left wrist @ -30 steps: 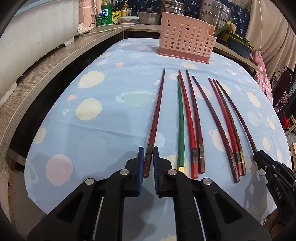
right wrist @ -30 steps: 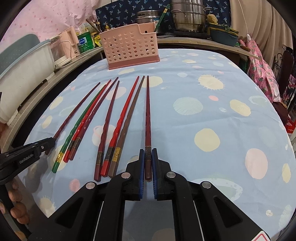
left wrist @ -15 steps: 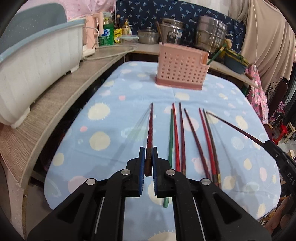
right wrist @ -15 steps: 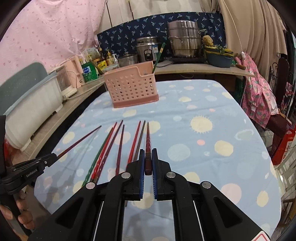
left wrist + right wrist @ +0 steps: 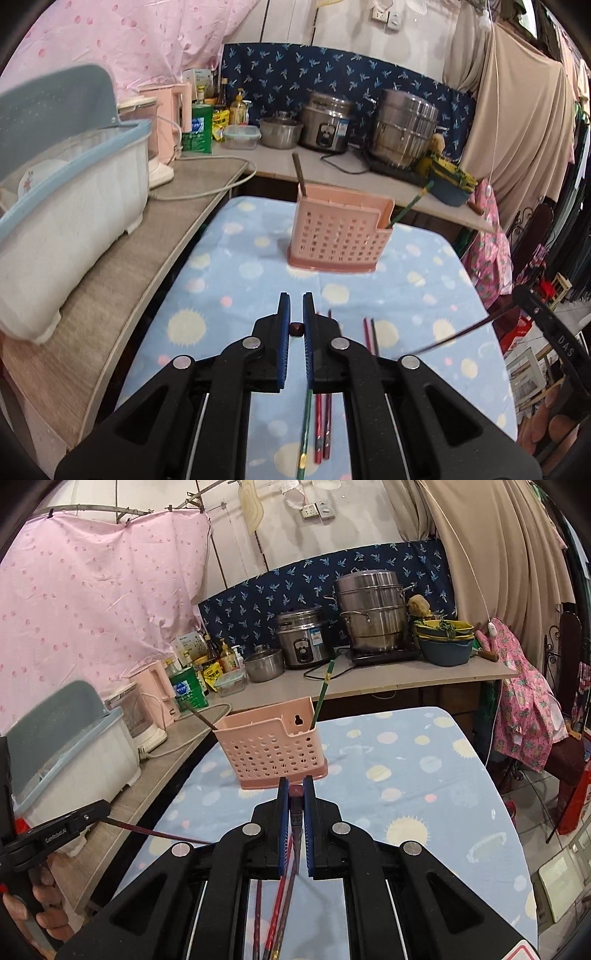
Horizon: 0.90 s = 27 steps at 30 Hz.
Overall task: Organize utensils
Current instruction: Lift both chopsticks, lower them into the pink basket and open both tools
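Each gripper held 1 dark red chopstick. In the left gripper (image 5: 296,314) the jaws were nearly closed on the left chopstick (image 5: 296,329), seen end-on as a small dark red butt between the blue pads (image 5: 283,334); from the right wrist view the same stick (image 5: 155,833) slanted out from that gripper (image 5: 94,812) toward the table. The right gripper (image 5: 296,794) was likewise pinched almost shut on the right chopstick (image 5: 296,816), gripped near its butt end with the shaft running back below the jaws; in the left wrist view that stick (image 5: 450,339) reached out from the black tool at the right edge.

Below and behind the left jaws lay the remaining chopsticks (image 5: 321,424) on the blue spotted tablecloth (image 5: 221,280): 1 green one (image 5: 305,432) just right of the jaw line, red ones beside it, and 2 more tips (image 5: 369,332) further right. Straight ahead of both pairs of jaws stood the pink perforated holder (image 5: 338,232), upright on the cloth, with 1 brown stick (image 5: 298,176) leaning out of its left end and 1 green stick (image 5: 323,694) rising from its right compartment.

Left of the jaws a wooden counter (image 5: 122,280) carried a white dish rack (image 5: 70,221). Beyond the holder, steel pots (image 5: 371,609) and a rice cooker (image 5: 301,637) stood against a dark blue patterned cloth (image 5: 295,79).
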Available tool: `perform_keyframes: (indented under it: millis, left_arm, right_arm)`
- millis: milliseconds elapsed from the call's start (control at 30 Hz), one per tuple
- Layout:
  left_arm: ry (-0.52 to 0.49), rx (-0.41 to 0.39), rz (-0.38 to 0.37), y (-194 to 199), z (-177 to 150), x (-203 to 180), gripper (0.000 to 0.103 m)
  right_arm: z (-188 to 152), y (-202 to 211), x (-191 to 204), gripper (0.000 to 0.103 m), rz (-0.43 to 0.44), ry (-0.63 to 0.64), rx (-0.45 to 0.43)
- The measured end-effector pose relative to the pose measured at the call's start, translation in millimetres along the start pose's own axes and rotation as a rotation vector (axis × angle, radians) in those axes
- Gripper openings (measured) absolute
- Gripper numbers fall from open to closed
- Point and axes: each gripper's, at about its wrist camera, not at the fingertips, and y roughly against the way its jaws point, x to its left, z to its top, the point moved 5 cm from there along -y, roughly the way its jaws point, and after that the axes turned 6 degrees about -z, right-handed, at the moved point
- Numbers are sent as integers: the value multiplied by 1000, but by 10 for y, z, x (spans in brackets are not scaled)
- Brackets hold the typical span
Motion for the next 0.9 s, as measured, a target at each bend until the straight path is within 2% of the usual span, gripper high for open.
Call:
perform_keyframes:
  millis: [233, 567, 767, 900]
  left_arm:
    - [20, -55, -40, -40, 595, -62, 7]
    - [-3, -259, -55, -36, 1727, -358, 7]
    - [4, -348, -30, -253, 2267, -401, 7]
    - [15, -363, -19, -472, 2482, -373, 7]
  right_arm:
    - [529, -92, 26, 7, 38, -40, -61]
    - [1566, -376, 185, 7, 86, -93, -204]
    - [2034, -736, 308, 7, 95, -107, -235]
    - [2175, -1022, 342, 7, 103, -118, -222]
